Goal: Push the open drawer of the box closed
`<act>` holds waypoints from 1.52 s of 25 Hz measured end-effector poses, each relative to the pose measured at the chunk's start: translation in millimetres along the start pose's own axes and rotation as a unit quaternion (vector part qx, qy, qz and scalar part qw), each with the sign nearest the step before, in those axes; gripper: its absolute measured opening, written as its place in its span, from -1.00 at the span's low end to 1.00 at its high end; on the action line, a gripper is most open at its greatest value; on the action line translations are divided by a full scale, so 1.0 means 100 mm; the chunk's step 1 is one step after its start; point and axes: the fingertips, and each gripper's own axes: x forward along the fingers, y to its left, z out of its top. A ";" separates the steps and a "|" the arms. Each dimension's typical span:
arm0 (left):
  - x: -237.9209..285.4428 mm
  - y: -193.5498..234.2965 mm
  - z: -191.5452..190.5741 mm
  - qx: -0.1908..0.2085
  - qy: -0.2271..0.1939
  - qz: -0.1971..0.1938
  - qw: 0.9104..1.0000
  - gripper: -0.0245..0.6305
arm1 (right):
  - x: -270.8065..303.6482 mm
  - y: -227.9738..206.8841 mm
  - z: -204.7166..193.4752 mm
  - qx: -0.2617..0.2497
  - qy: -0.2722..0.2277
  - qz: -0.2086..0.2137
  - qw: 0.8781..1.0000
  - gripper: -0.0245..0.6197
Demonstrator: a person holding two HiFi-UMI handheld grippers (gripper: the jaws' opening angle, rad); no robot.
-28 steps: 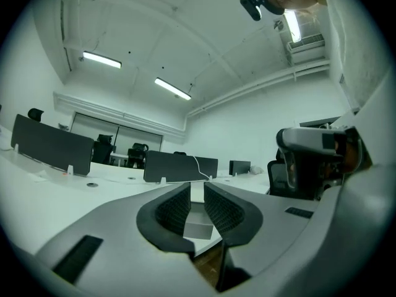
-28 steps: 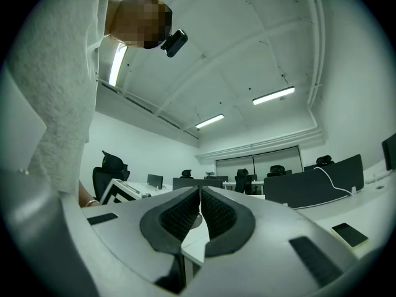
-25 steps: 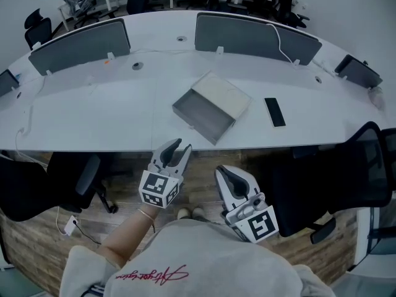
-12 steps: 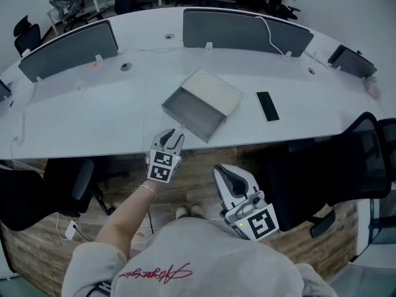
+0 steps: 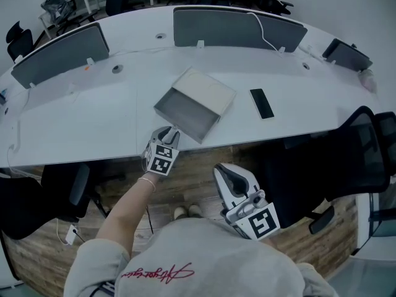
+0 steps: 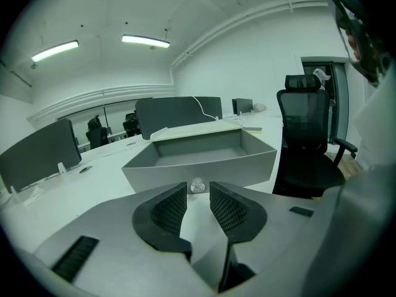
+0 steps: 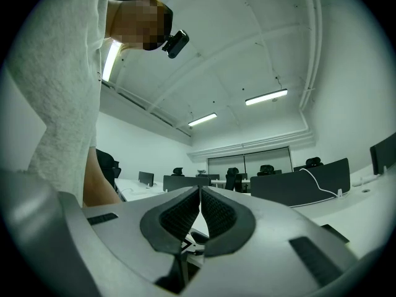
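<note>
My left gripper (image 6: 198, 193), jaws slightly parted and empty, faces the drawer (image 6: 199, 166); I should press its front squarely. Right gripper (image 7: 199, 210): jaws closed.

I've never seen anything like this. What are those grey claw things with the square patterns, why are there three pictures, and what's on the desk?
There is no robot here: a person holds a grey two-jaw gripper in each hand. One picture comes from a camera on the person's head, looking down. The other two come from cameras riding on the grippers. On the curved white desk sits a cream box with its grey drawer pulled open, and a flat black phone-like slab lies beside it. The left gripper, jaws slightly apart, points at the drawer's small clear knob. The right gripper is shut, empty, and held off the desk.
</note>
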 end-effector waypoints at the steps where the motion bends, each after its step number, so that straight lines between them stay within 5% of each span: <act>1: 0.04 0.00 -0.01 0.004 0.008 -0.001 1.000 -0.56 | -0.01 -0.02 0.00 0.000 0.000 -0.002 1.000 -0.86; 12: 0.21 0.00 -0.08 0.032 0.077 0.007 0.996 -0.66 | -0.05 -0.15 -0.01 0.006 0.001 -0.015 1.000 -0.86; 38: 0.24 0.00 -0.08 0.029 0.090 -0.005 0.996 -0.68 | -0.02 -0.20 -0.02 0.009 0.000 -0.012 1.000 -0.86</act>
